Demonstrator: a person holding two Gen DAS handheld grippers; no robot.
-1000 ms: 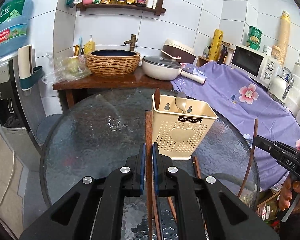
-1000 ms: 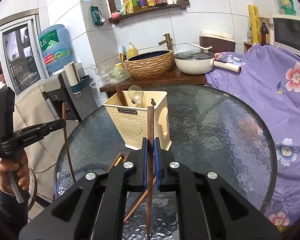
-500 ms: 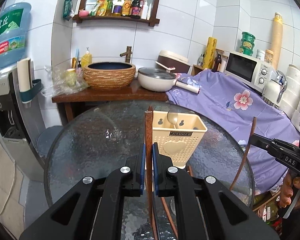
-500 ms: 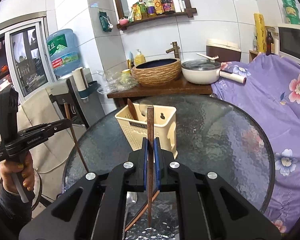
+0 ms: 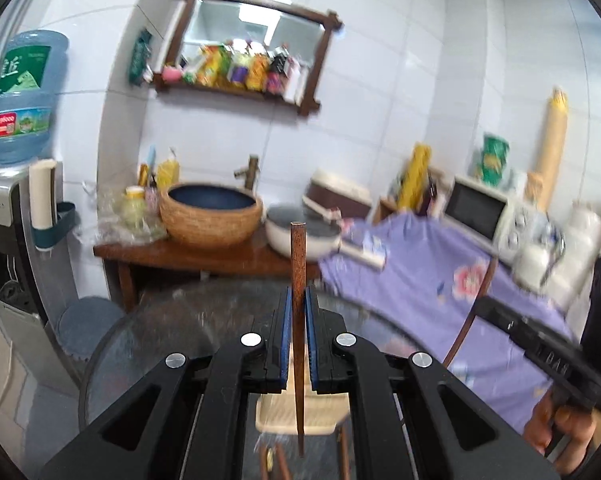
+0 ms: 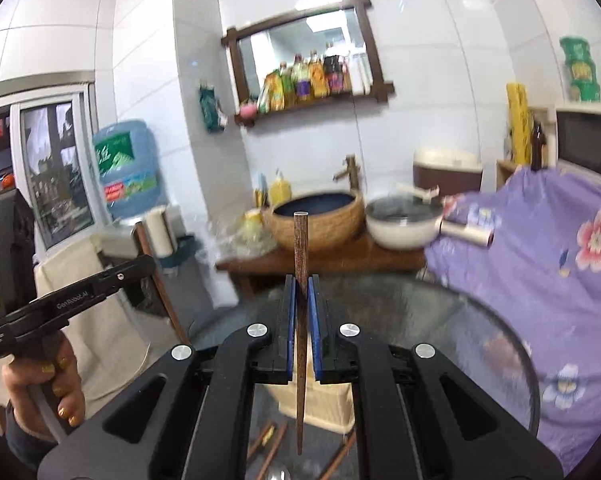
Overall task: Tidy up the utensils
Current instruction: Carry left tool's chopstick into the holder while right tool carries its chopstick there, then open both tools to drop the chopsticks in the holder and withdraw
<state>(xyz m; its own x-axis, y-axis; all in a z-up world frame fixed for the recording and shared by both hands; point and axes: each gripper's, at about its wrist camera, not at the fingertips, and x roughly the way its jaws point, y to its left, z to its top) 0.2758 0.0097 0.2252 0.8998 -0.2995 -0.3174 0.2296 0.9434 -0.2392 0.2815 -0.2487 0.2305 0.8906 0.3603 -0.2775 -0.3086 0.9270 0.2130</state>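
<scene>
We have lifted both tools: the left tool (image 5: 296, 340) and right tool (image 6: 302, 332) each pinch a chopstick (image 5: 298, 280) above the holder (image 5: 300, 416), ready to drop in.

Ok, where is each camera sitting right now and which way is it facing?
Left wrist: on the left gripper, facing the sink counter; its shut fingers pinch a chopstick; the right gripper shows at right.
Right wrist: on the right gripper, facing the same wall; it pinches a second chopstick; the left gripper shows at left.
Shared: woven basin, beige utensil holder, glass table.
</scene>
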